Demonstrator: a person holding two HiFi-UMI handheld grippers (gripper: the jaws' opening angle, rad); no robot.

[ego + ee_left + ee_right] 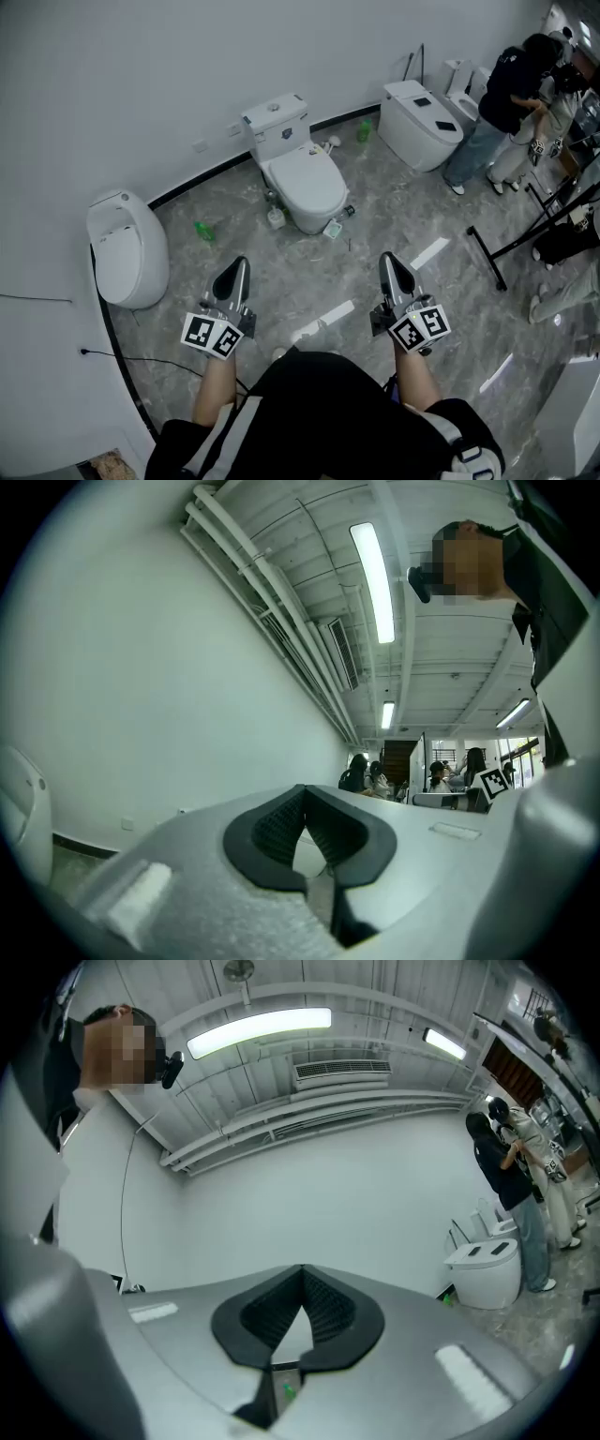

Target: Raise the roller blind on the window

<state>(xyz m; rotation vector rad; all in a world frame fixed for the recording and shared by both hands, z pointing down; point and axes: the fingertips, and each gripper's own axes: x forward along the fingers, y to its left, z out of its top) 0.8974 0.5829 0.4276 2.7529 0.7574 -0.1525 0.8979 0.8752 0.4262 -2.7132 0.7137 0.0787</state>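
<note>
Where the head view looks down on the grey marble floor (375,225), the left gripper (238,264) and right gripper (387,258) point up-frame toward a white toilet (302,178) at centre; the roller blind appears in no view, and the people (511,89) at upper right are cut by the frame edge. In the left gripper view the fingers (272,829) are pressed together on nothing, before a bare white wall (141,686). In the right gripper view the fingers (328,1309) likewise meet, empty, with a second toilet (486,1274) at right.
</note>
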